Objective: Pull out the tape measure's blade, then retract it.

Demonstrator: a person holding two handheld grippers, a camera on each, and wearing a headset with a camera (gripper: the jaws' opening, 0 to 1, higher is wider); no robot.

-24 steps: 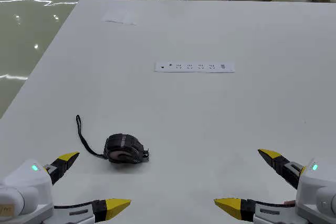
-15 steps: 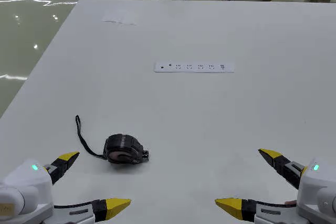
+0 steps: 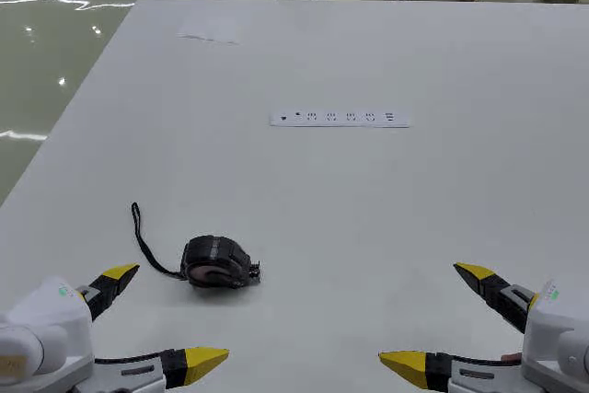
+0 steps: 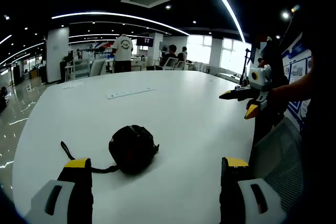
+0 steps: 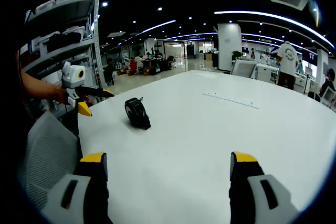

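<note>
Rounded black tape measure [image 3: 218, 262] with thin looped strap [image 3: 143, 236] lies on the smooth white table [image 3: 350, 209]; yellow-tipped left gripper [image 3: 164, 316] and right gripper [image 3: 437, 315] gape empty

Tiny stuff, but here it is. The left indicator light [image 3: 64, 291] on the left gripper [image 3: 162, 315] was glowing bright cyan-green a moment ago, and now it has faded to a pale glimmer. Same story across the way: the right indicator light [image 3: 552, 293] on the right gripper [image 3: 441, 315] has dimmed to a faint green. The right gripper has also crept a touch toward the lower right corner of the head view, its near finger [image 3: 405, 359] sitting slightly lower and further right. And the headset has drifted a hair: the power strip [image 3: 338, 118] far out on the table [image 3: 368, 209] sits a shade further left in the picture, which is camera movement and not the strip's.
</note>
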